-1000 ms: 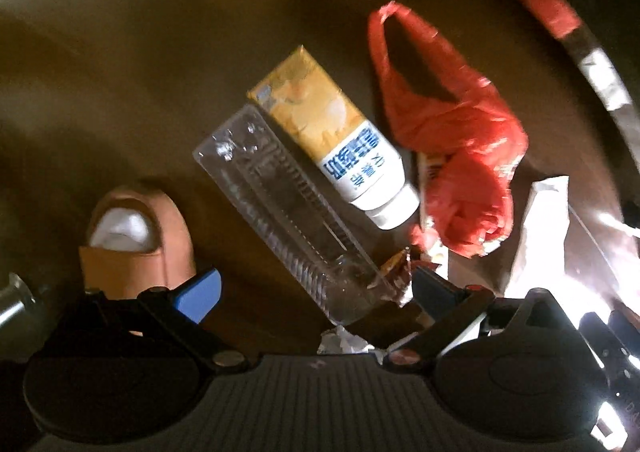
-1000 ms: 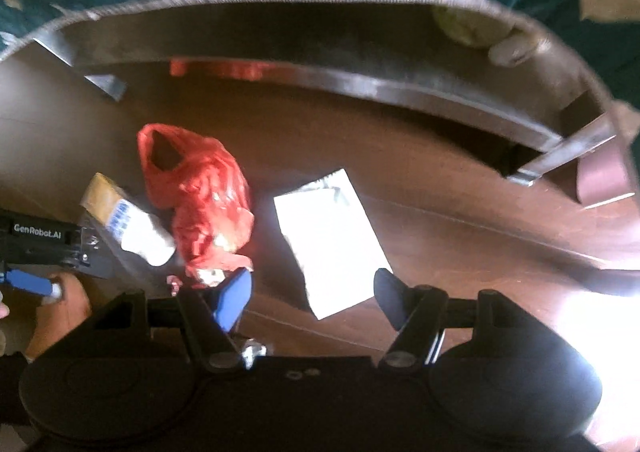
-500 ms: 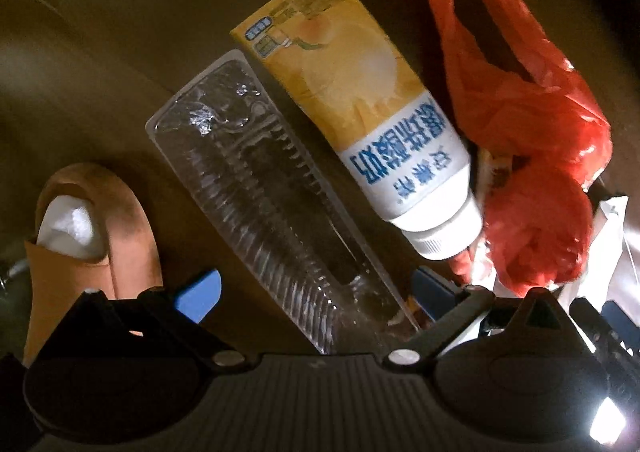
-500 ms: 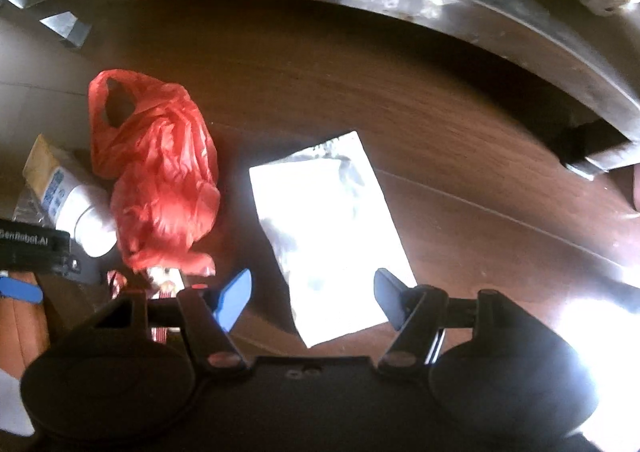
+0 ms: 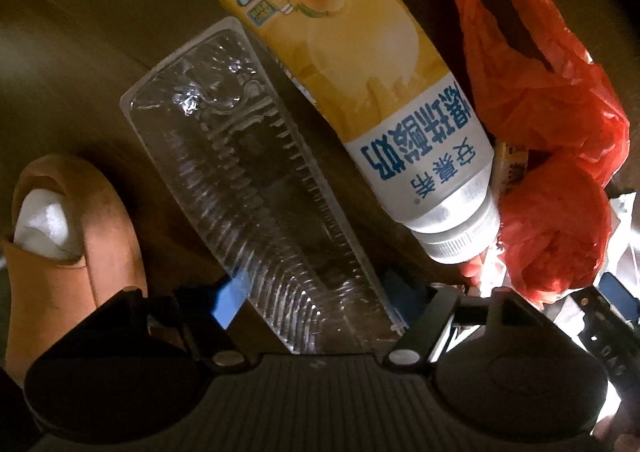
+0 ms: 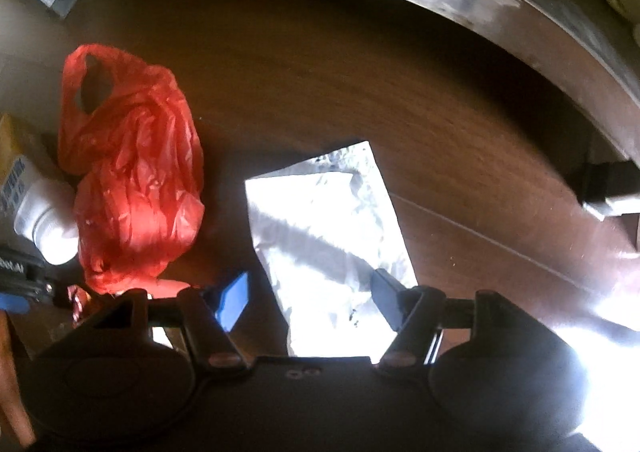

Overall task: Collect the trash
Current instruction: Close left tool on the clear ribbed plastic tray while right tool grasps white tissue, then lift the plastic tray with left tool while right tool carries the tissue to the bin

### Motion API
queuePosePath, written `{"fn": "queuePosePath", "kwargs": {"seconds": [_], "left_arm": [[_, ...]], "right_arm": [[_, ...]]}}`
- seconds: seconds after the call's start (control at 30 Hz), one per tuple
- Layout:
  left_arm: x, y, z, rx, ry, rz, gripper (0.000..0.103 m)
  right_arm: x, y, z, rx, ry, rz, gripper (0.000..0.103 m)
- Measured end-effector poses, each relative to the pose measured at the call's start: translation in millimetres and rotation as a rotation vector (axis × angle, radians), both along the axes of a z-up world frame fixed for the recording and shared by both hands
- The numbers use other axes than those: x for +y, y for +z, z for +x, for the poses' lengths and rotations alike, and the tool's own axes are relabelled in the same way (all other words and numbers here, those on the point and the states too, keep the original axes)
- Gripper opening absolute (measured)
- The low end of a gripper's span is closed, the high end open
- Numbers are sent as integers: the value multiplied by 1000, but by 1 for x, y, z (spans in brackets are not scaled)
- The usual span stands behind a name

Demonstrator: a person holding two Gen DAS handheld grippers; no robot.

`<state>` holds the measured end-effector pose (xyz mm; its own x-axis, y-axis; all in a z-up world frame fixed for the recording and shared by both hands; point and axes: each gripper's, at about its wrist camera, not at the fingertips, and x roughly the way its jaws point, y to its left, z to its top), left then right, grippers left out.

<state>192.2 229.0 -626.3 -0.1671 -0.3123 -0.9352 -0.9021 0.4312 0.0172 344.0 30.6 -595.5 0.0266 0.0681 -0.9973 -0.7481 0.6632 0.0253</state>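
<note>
Dark wooden flooring [image 6: 360, 64] carries a small scatter of litter beside a curved metal rail [image 6: 500, 16]. Nearest the left gripper [image 5: 316, 298] a clear plastic tray [image 5: 256, 188] is laid flat, running diagonally with its lower end between the blue pads; the jaws are closing around it, and whether the pads already press on it cannot be told. The tray is judged light, thin-walled and ribbed, likely to flex or crackle and to slip if pinched hard, so a hold across its narrow width near that lower end seems best. Just beside it, a yellow and white tube [image 5: 384, 112] is seen, cap towards the camera, probably soft-bodied and best taken across the firmer cap shoulder. Against the tube a crumpled red plastic bag [image 5: 552, 156] is heaped, limp and nearly weightless, to be gathered by a bunched fold. A foot in an orange slipper [image 5: 76, 236] is placed to the left of the tray.

Under the right gripper [image 6: 310, 300] a flat silvery pouch [image 6: 328, 236] is spread on the floor, near the red bag but apart from it. Its lower part is framed by the jaws, which are closing while wide apart, with nothing held. The pouch is judged thin and slick; an edge would need lifting first.
</note>
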Motion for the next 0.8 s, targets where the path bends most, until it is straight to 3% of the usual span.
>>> {"fn": "queuePosePath", "kwargs": {"seconds": [0.1, 0.23, 0.5, 0.8], "left_arm": [[1, 0, -2, -11, 12, -7, 64], [1, 0, -5, -6, 32, -9, 53], [-2, 21, -7, 40, 14, 6, 50], [-14, 101, 9, -34, -60, 40, 50]], "right_arm": [[0, 2, -2, -23, 2, -4, 51], [-4, 5, 3, -31, -42, -7, 11], [-15, 34, 11, 8, -99, -12, 5], [-45, 129, -16, -6, -215, 34, 6]]}}
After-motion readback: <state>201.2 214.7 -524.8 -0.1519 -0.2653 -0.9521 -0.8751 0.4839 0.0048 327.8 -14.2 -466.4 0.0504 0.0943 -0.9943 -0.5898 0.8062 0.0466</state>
